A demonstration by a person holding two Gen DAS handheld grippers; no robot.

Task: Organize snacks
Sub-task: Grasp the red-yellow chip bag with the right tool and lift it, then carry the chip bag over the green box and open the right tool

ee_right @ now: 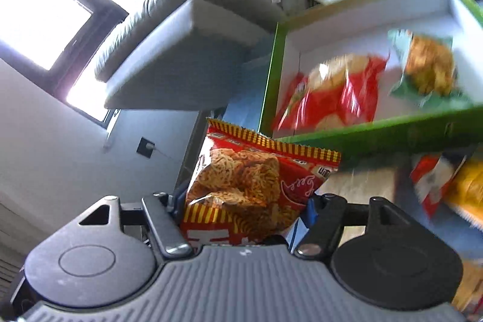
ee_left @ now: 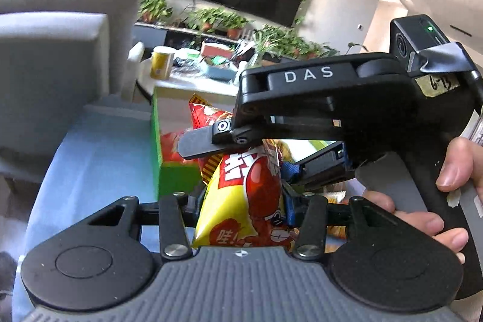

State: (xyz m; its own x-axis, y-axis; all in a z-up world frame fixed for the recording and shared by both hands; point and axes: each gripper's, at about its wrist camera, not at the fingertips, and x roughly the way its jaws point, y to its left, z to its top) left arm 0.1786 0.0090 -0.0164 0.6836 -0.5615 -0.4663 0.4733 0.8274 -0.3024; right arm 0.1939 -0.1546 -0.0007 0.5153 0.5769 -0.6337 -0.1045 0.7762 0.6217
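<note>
My left gripper (ee_left: 244, 189) is shut on a yellow snack bag (ee_left: 241, 201) printed with a red crab, held upright. My right gripper (ee_right: 244, 201) is shut on a red noodle snack bag (ee_right: 253, 183), whose serrated top edge points up. In the left wrist view the right gripper's grey finger (ee_left: 196, 144) crosses just above the yellow bag, with the noodle bag (ee_left: 205, 110) behind it and a person's hand (ee_left: 446, 186) on its handle. A green-rimmed box (ee_right: 377, 129) lies ahead to the right, holding a red bag (ee_right: 332, 92) and a green bag (ee_right: 428, 68).
More loose snack bags (ee_right: 437, 180) lie below the box's near wall. A grey sofa (ee_left: 51, 65) stands at the left beside the blue surface (ee_left: 99, 156). Behind the box, a white table (ee_left: 187, 83) carries a yellow cup (ee_left: 162, 62) and clutter.
</note>
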